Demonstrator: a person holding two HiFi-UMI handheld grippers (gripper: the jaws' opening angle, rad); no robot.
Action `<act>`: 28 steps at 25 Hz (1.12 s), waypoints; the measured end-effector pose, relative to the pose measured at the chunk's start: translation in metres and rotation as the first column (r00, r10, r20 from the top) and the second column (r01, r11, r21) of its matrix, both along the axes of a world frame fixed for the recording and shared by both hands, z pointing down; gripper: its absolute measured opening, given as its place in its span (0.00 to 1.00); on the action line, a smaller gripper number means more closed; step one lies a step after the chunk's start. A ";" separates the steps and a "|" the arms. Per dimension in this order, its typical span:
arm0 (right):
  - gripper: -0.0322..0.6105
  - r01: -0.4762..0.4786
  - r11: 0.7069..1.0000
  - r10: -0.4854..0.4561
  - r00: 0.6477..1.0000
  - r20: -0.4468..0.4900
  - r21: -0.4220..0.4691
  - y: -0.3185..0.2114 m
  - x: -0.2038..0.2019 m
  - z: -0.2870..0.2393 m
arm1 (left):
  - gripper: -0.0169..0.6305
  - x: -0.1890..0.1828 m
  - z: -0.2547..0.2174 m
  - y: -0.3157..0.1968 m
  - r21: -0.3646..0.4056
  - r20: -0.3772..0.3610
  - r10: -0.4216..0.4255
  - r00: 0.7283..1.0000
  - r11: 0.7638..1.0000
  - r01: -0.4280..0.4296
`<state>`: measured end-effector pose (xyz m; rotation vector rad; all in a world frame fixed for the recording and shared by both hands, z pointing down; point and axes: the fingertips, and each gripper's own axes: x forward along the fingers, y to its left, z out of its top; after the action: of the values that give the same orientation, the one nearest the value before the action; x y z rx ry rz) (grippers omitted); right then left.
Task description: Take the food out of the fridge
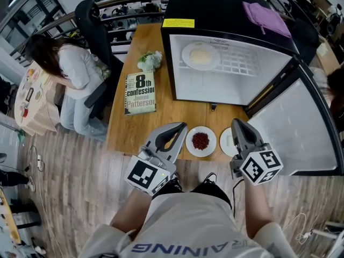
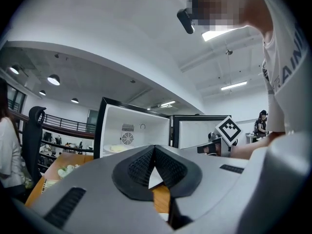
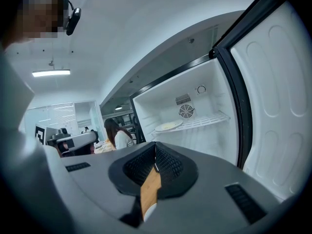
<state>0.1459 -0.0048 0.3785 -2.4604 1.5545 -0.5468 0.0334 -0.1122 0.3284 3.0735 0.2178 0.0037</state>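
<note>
Left claw (image 1: 180,127) and right claw (image 1: 237,123) side by side, both pinched closed and empty, facing open fridge (image 1: 215,85).

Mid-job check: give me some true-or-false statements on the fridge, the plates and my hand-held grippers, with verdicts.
1. The fridge door stands open. True.
2. The plate of pale food has been taken out. False: it sits on the wire shelf inside the fridge.
3. The right hand-held gripper holds a plate. False: its jaws are shut on nothing.
4. A plate of red food lies on the table. True.
5. The left hand-held gripper is shut. True.
</note>
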 end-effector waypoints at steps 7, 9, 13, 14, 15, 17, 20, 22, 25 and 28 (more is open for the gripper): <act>0.08 0.001 1.000 -0.001 1.000 0.021 0.013 -0.001 0.004 0.002 | 0.04 0.000 0.002 0.000 -0.001 0.006 -0.008 1.000 1.000 0.008; 0.08 0.000 1.000 0.000 1.000 0.027 0.012 -0.002 0.005 0.003 | 0.04 0.000 0.003 -0.001 -0.003 0.008 -0.011 1.000 1.000 0.011; 0.09 -0.022 0.998 0.016 0.995 0.098 0.060 -0.008 0.016 0.003 | 0.04 -0.001 0.004 -0.003 -0.008 0.011 -0.020 1.000 1.000 0.020; 0.09 -0.032 0.996 0.020 0.989 0.145 0.084 -0.012 0.020 0.002 | 0.04 -0.001 0.004 -0.004 -0.009 0.012 -0.023 1.000 1.000 0.023; 0.09 -0.043 0.993 0.020 0.980 0.198 0.109 -0.017 0.025 0.001 | 0.04 -0.002 0.005 -0.005 -0.009 0.012 -0.026 1.000 1.000 0.026; 0.09 -0.059 0.984 0.008 0.956 0.292 0.167 -0.030 0.035 -0.001 | 0.04 -0.004 0.007 -0.008 -0.012 0.016 -0.036 0.999 0.999 0.036; 0.22 -0.066 0.971 -0.028 0.924 0.382 0.231 -0.056 0.046 -0.007 | 0.04 -0.009 0.010 -0.014 -0.017 0.024 -0.055 0.998 0.998 0.056; 0.23 -0.109 0.965 -0.015 0.886 0.463 0.239 -0.069 0.055 -0.004 | 0.04 -0.013 0.012 -0.019 -0.021 0.027 -0.071 0.997 0.997 0.072; 0.24 -0.184 0.950 0.005 0.817 0.576 0.253 -0.087 0.069 0.005 | 0.04 -0.019 0.016 -0.029 -0.026 0.034 -0.095 0.995 0.995 0.096; 0.24 -0.232 0.934 -0.004 0.754 0.657 0.272 -0.106 0.083 0.014 | 0.04 -0.025 0.019 -0.038 -0.029 0.042 -0.121 0.992 0.992 0.122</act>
<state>0.2284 -0.1112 0.3921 -1.7957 1.0810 -0.9050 0.0082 -0.1505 0.3475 3.0464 0.0277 0.0551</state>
